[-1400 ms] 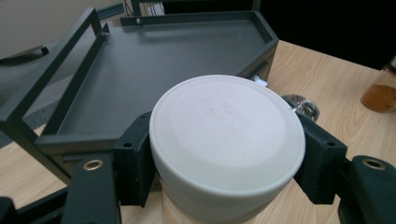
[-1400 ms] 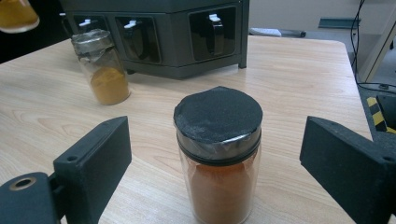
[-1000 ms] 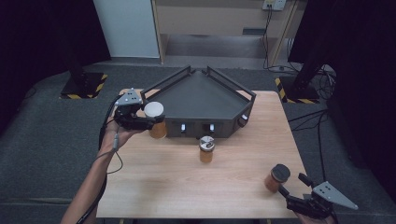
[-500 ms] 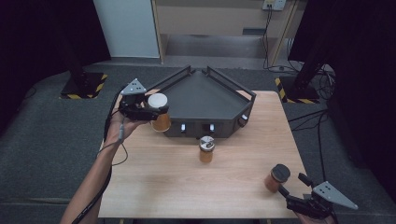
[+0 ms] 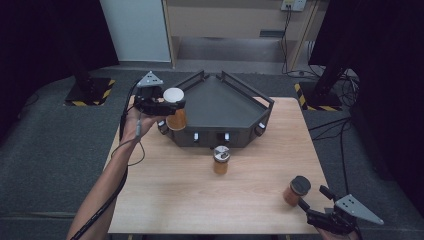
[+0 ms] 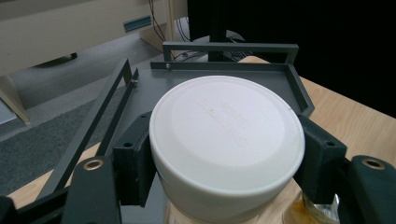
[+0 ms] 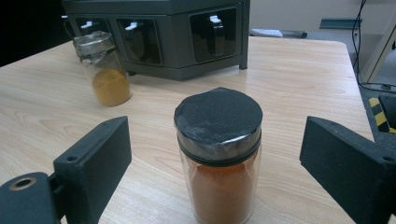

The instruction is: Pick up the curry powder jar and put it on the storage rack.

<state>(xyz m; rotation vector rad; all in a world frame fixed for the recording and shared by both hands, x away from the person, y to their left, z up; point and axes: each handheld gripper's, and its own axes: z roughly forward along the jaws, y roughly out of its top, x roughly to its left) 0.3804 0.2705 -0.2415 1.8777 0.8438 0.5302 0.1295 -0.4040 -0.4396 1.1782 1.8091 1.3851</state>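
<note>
In the high view the left gripper (image 5: pixel 167 107) sits at upper left of centre, its jaws clamped on the white lid of a jar (image 5: pixel 175 114) of orange powder; the grip is taken at the lid, likely because that is the widest, firmest part and leaves the glass body free to drop into the rack (image 5: pixel 220 102); the jar hangs upright at the rack's left corner, just above its edge, which suggests it is meant for the grey tray on top. In the left gripper view the lid (image 6: pixel 226 135) sits squarely between both pads, with the tray behind it; the forearm rises from the lower left of the frame, wrist bent so the gripper lies roughly level and points right toward the rack.

At lower right the right gripper (image 5: pixel 312 212) rests low near the table (image 5: pixel 165 190) edge, jaws spread wide and holding nothing; in its own view a black-lidded jar (image 7: pixel 218 158) stands upright between the open pads, untouched, so this hand seems poised to take it. A third jar (image 5: pixel 220 159) stands alone at mid-frame in front of the rack's drawers.
</note>
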